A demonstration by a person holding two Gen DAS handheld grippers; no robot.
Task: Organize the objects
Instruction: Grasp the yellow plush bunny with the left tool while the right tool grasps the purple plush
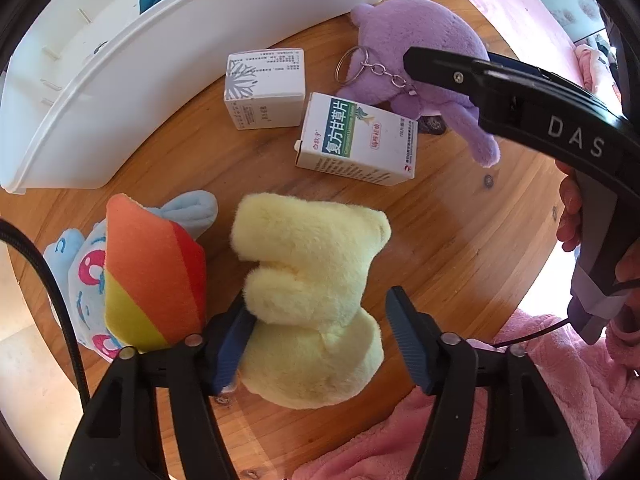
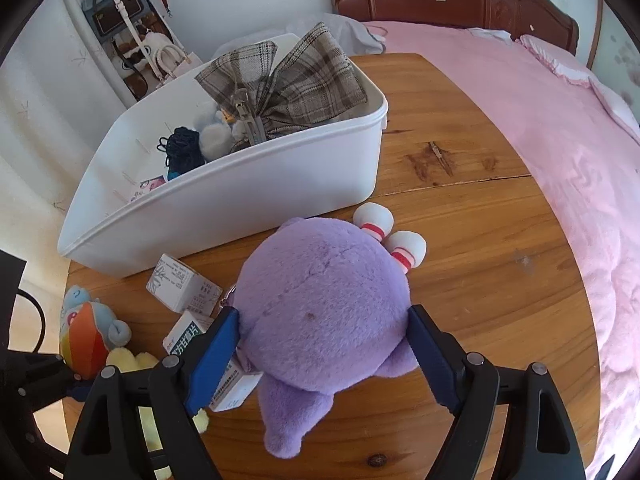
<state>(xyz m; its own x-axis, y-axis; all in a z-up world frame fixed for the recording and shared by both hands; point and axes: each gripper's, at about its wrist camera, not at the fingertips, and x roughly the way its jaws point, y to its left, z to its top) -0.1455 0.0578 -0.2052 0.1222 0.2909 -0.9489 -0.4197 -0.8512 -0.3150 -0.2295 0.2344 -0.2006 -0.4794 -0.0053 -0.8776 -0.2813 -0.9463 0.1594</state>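
The left gripper [image 1: 320, 336] stands over the yellow plush toy [image 1: 312, 300], which lies on the round wooden table [image 1: 460, 240] at the near side. Its left pad touches the toy's side, and the right pad stands apart from the fur with a gap, so the jaws are spread and do not pinch it.

The right gripper [image 2: 324, 356] is around the purple plush toy [image 2: 324, 300], further to the right on the table. Both blue pads lie against the round purple body, one on each side; how hard they press I cannot tell.

Between the two toys lie a green and white medicine box [image 1: 356, 140] and, beside it, a white box [image 1: 264, 88] with a snowflake print. A rainbow coloured plush toy [image 1: 148, 276] lies just left of the yellow one.

The white bin [image 2: 240, 196] stands at the far left of the table and holds a plaid cloth bow [image 2: 284, 80] and a few small things.
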